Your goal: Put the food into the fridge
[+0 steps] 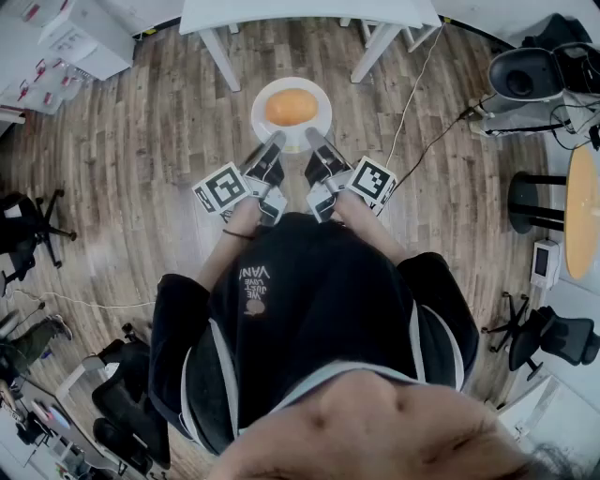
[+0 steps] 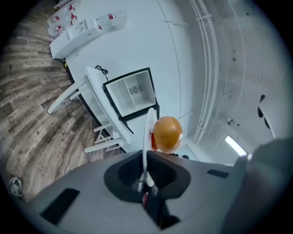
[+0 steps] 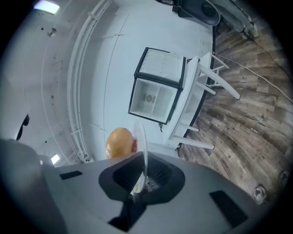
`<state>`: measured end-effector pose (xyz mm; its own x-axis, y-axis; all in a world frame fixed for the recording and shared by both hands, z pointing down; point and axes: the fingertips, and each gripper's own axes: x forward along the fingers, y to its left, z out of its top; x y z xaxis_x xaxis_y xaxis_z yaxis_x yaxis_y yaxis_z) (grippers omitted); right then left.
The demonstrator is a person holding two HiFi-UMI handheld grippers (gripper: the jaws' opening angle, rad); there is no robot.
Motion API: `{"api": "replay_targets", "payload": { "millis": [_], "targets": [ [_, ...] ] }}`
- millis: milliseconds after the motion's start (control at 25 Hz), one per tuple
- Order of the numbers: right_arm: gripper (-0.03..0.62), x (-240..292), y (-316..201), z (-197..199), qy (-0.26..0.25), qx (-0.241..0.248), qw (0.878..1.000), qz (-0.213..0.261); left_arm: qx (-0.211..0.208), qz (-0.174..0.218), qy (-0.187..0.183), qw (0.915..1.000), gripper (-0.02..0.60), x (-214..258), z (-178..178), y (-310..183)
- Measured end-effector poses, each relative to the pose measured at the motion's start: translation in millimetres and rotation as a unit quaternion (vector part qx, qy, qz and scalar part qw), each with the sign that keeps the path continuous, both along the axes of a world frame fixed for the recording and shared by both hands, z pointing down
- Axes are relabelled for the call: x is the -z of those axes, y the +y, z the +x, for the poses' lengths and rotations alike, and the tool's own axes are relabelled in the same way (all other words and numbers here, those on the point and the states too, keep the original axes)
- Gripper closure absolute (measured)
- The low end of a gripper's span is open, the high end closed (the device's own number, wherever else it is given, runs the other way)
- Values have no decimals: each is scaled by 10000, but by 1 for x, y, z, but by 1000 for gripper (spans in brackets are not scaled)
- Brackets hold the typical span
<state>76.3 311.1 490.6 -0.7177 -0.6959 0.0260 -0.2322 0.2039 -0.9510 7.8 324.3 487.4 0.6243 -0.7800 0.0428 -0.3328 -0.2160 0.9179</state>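
Floor: wood planks; I stand here, short of the surface.
Surface: white table ahead, carrying the fridge.
Fridge: small, black-framed, pale inside showing; none of my load in it yet.
Plate: white, carried in the air between me and the surface.
Food: one round orange piece, on the plate.
Left tongs: pinching the plate's near rim.
Right tongs: pinching the same rim, just beside the left.
Progress: pickup done, I judge; approach and placing inside remain.
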Motion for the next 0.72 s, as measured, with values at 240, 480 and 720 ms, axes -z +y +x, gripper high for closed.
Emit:
{"api": "replay_targets", "payload": {
  "millis": [240, 480, 720],
  "targets": [
    [572, 1, -3, -4, 159, 3, 9997, 165, -2, 9, 26, 10000, 551, 0, -5, -1],
    [572, 1, -3, -6, 68, -76, 9999, 123, -42, 60, 51, 10000, 551, 1, -9, -2],
    [572, 0, -6, -17, 91, -194, 9995, 219, -123, 82, 79, 9999, 551, 0, -21, -5]
  ]
}}
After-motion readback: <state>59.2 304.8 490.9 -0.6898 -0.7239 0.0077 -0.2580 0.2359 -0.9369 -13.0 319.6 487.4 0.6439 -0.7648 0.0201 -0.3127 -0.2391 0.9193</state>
